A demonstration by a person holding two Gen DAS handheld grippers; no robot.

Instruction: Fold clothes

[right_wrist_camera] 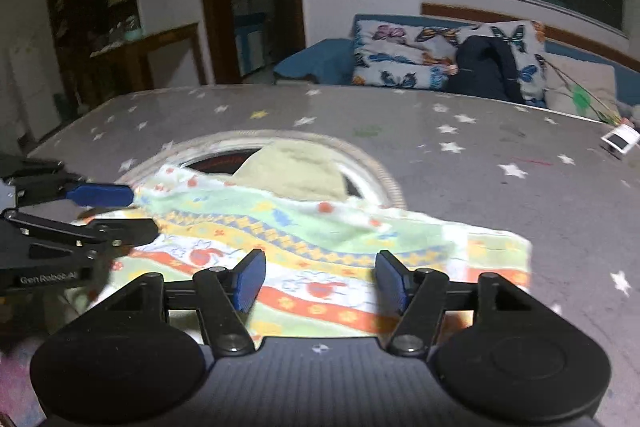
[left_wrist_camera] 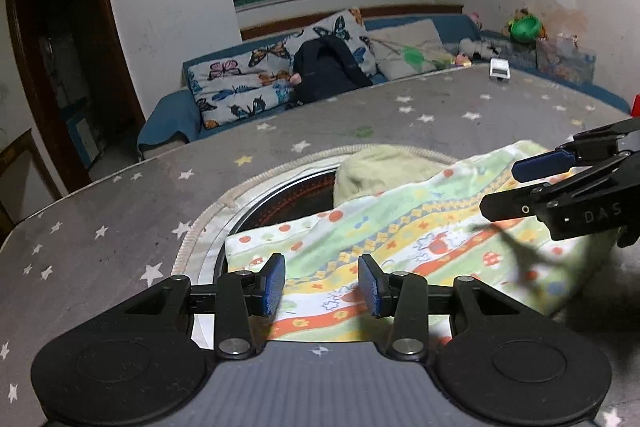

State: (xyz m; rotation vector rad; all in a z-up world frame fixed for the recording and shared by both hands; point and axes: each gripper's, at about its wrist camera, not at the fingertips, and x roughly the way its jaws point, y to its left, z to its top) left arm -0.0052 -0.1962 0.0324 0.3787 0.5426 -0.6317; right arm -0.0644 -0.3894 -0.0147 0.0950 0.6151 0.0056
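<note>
A patterned cloth (left_wrist_camera: 400, 227) with orange, yellow and green bands lies folded flat on the grey star-printed table cover (left_wrist_camera: 120, 207). A pale green cloth (left_wrist_camera: 372, 171) is bunched behind it. My left gripper (left_wrist_camera: 322, 283) is open over the cloth's near edge, with the fabric showing between its blue pads (left_wrist_camera: 274, 285) and nothing pinched. The right gripper (left_wrist_camera: 504, 187) reaches in from the right, over the cloth's right side. In the right wrist view the right gripper (right_wrist_camera: 320, 279) stands open above the patterned cloth (right_wrist_camera: 320, 227), and the left gripper (right_wrist_camera: 128, 211) is at the cloth's left edge.
A round rope-edged rim (left_wrist_camera: 224, 203) with a dark opening lies in the table under both cloths. A small white box (left_wrist_camera: 499, 69) sits at the far table edge. Behind are a blue sofa with butterfly cushions (left_wrist_camera: 248, 79), a dark bag (left_wrist_camera: 328, 67) and a doorway (left_wrist_camera: 60, 67).
</note>
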